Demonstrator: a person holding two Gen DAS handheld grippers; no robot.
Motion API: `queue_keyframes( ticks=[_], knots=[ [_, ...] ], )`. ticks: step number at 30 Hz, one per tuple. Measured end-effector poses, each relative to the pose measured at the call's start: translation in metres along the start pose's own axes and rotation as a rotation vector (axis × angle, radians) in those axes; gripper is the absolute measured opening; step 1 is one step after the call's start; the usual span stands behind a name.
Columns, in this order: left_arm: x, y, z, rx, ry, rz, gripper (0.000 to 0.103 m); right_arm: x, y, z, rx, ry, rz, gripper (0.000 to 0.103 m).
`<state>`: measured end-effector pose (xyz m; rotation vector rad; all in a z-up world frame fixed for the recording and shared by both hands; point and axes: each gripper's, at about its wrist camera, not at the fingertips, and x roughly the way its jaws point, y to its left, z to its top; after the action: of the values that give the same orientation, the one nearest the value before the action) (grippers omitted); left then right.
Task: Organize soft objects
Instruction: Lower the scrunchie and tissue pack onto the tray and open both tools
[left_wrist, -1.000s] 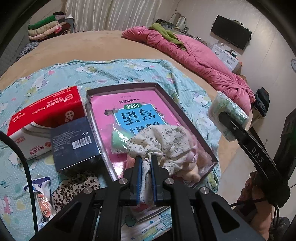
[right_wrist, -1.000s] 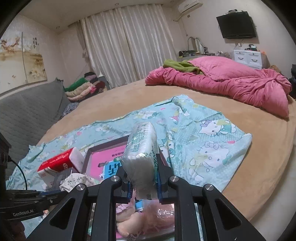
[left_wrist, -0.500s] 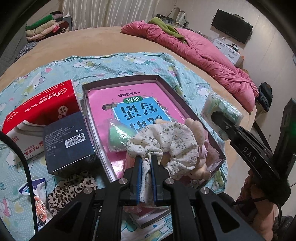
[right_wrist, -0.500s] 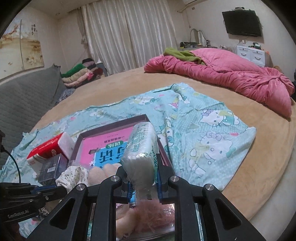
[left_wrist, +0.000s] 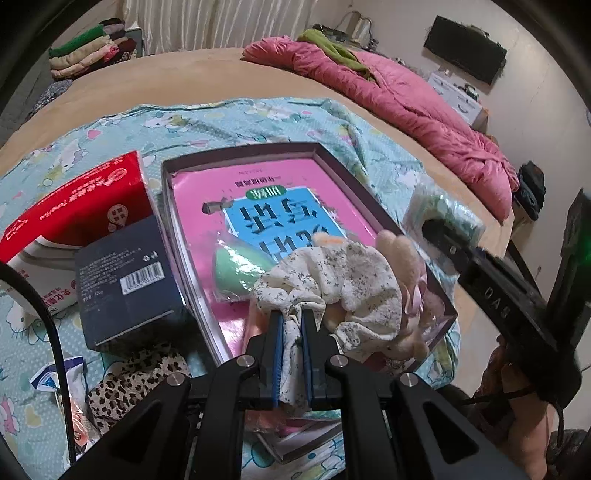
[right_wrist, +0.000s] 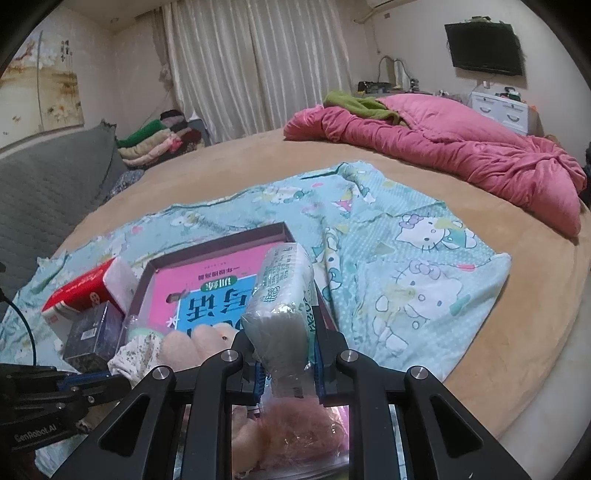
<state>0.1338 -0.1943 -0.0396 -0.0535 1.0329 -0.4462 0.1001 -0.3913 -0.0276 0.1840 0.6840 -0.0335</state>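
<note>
My left gripper (left_wrist: 291, 325) is shut on a white floral scrunchie (left_wrist: 343, 284) and holds it over the near end of a shallow purple box (left_wrist: 236, 153). The box holds a pink booklet (left_wrist: 280, 199), a green sponge in plastic (left_wrist: 236, 267) and a peach plush toy (left_wrist: 397, 243). My right gripper (right_wrist: 284, 347) is shut on a wrapped tissue pack (right_wrist: 284, 291), held above the box's right rim (right_wrist: 218, 243). The tissue pack also shows in the left wrist view (left_wrist: 443, 210). A pink fluffy item (right_wrist: 303, 428) lies under the right gripper.
A red tissue box (left_wrist: 74, 206) and a dark blue box (left_wrist: 125, 277) stand left of the purple box. A leopard scrunchie (left_wrist: 129, 384) and a small packet (left_wrist: 62, 376) lie near left. A Hello Kitty sheet (right_wrist: 417, 258) covers the bed; a pink duvet (right_wrist: 461, 151) lies beyond.
Both grippers have come closer over the box. The scrunchie now hangs lower, near the plush toy. The tissue pack has moved in over the box's right rim.
</note>
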Motion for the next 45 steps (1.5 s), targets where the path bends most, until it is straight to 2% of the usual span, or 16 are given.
queue_keyframes(
  ticks=[8, 18, 21, 23, 36, 38, 45],
  knots=[
    [-0.001, 0.009, 0.003, -0.018, -0.003, 0.003, 0.01, 0.022, 0.003, -0.008, -0.022, 0.088, 0.015, 0.022],
    [0.003, 0.011, 0.003, -0.027, 0.004, -0.007, 0.01, 0.036, 0.007, -0.014, 0.001, 0.139, 0.097, 0.022],
    [0.004, 0.012, 0.003, -0.031, 0.005, -0.007, 0.01, 0.036, 0.005, -0.014, 0.032, 0.14, 0.123, 0.028],
    [0.004, 0.012, 0.003, -0.031, 0.005, -0.01, 0.01, 0.036, 0.003, -0.015, 0.051, 0.139, 0.138, 0.036],
    [0.003, 0.014, 0.003, -0.039, 0.007, -0.019, 0.01, 0.023, 0.0, -0.009, 0.128, 0.081, 0.238, 0.049],
    [0.003, 0.015, 0.003, -0.042, 0.008, -0.017, 0.01, 0.02, 0.0, -0.008, 0.132, 0.072, 0.252, 0.055],
    [0.002, 0.017, 0.004, -0.051, 0.01, -0.016, 0.014, 0.011, 0.005, -0.004, 0.115, 0.026, 0.274, 0.064]
  ],
)
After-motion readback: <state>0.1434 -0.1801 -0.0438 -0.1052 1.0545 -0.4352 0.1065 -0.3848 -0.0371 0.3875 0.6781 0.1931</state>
